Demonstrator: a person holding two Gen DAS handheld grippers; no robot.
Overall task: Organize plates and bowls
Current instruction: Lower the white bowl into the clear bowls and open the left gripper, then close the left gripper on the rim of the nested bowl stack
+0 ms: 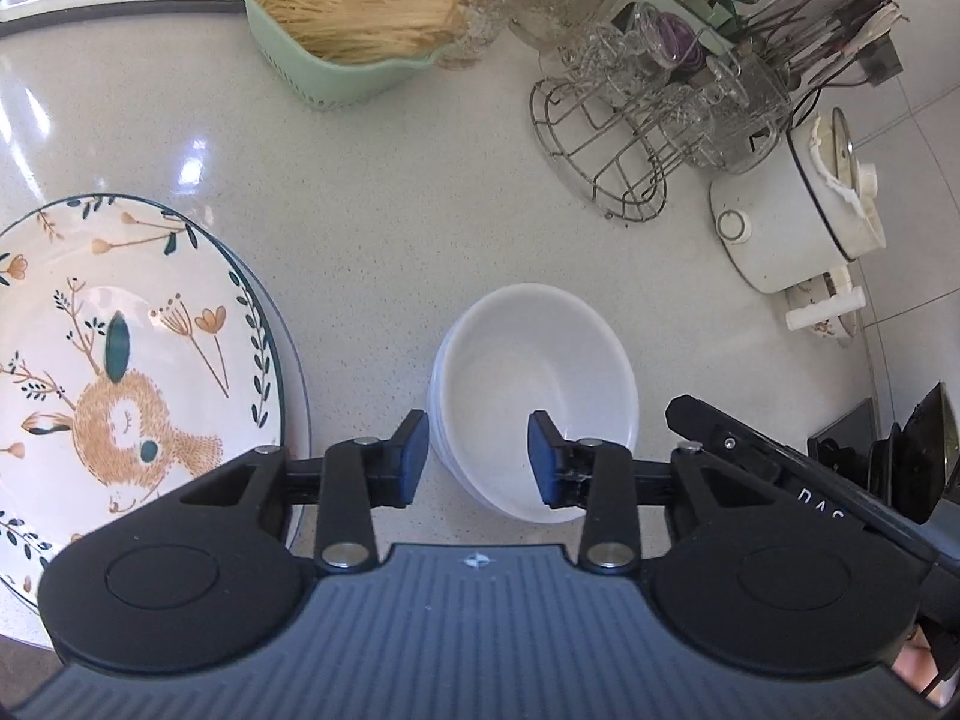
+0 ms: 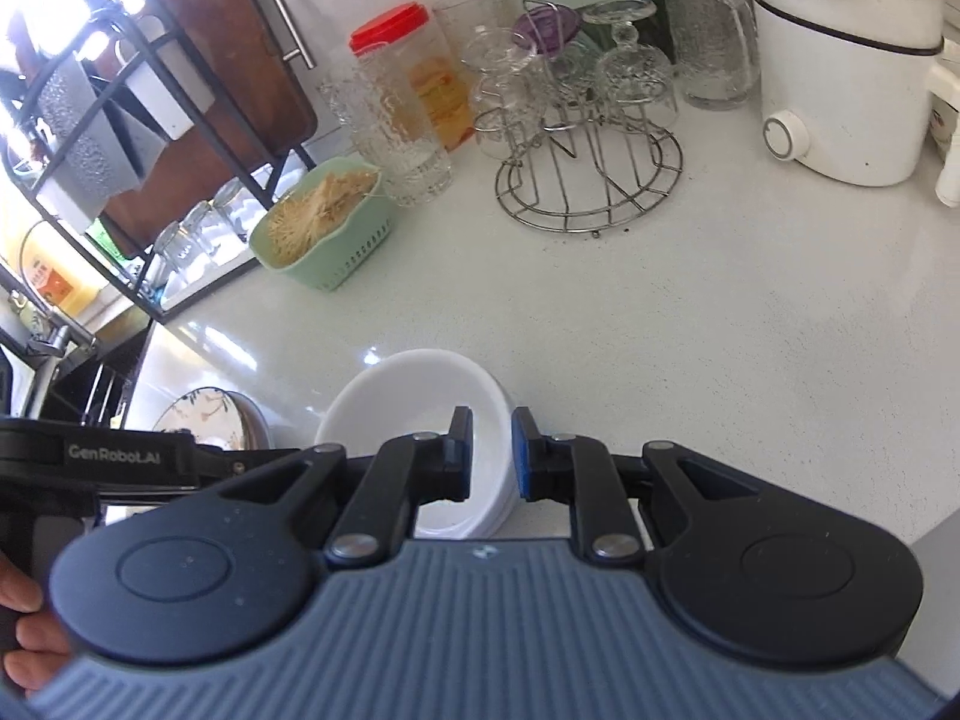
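A stack of white bowls (image 1: 540,360) stands on the pale counter (image 1: 372,228). My left gripper (image 1: 479,461) is open over the stack's near-left rim, one finger outside and one inside, pads off the wall. In the right wrist view my right gripper (image 2: 491,459) is shut on the right wall of the top white bowl (image 2: 408,396). To the left lies a stack of plates, the top plate (image 1: 120,360) painted with a deer and flowers; this plate stack (image 2: 210,420) shows small in the right wrist view.
At the back stand a green basket of noodles (image 1: 336,30), a wire rack of glasses (image 1: 606,138) and a white electric pot (image 1: 792,210). A dark dish rack (image 2: 120,120) rises at the left. A hand (image 2: 24,630) holds the left gripper's handle.
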